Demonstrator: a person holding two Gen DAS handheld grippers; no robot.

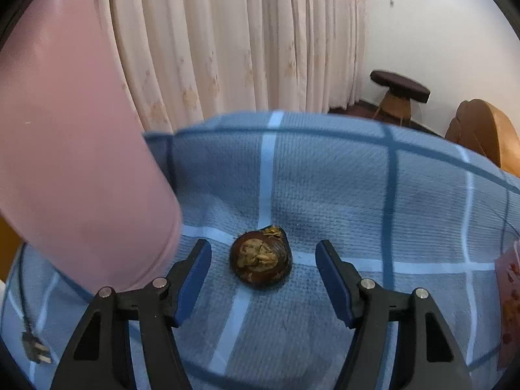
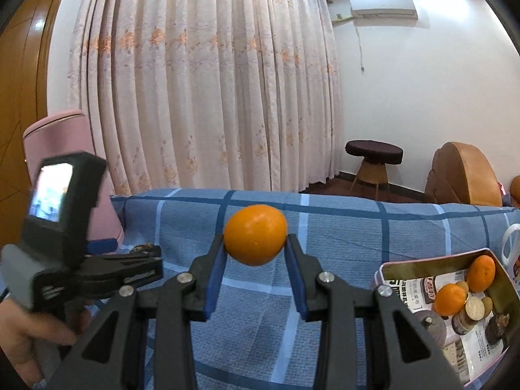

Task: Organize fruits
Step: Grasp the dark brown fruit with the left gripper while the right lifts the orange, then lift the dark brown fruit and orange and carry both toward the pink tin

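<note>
A small dark brown chestnut-like fruit (image 1: 261,259) lies on the blue checked cloth (image 1: 341,195). My left gripper (image 1: 263,253) stands over it, its blue pads on either side and clear of the fruit. In the right wrist view, my right gripper (image 2: 255,243) is shut on an orange (image 2: 255,234) and holds it above the cloth (image 2: 341,234). The left gripper (image 2: 130,253) also shows there at the left edge, held by a hand (image 2: 29,334), its tips blurred. A tin box (image 2: 422,261) at the right holds two oranges (image 2: 450,299) and several brown fruits.
A pink cylindrical container (image 1: 74,149) stands close on the left of the cloth. A power plug and cord (image 1: 34,351) lie at the cloth's left edge. A white mug (image 2: 512,247) stands behind the tin box. Curtains, a stool (image 2: 373,156) and a wooden chair stand beyond.
</note>
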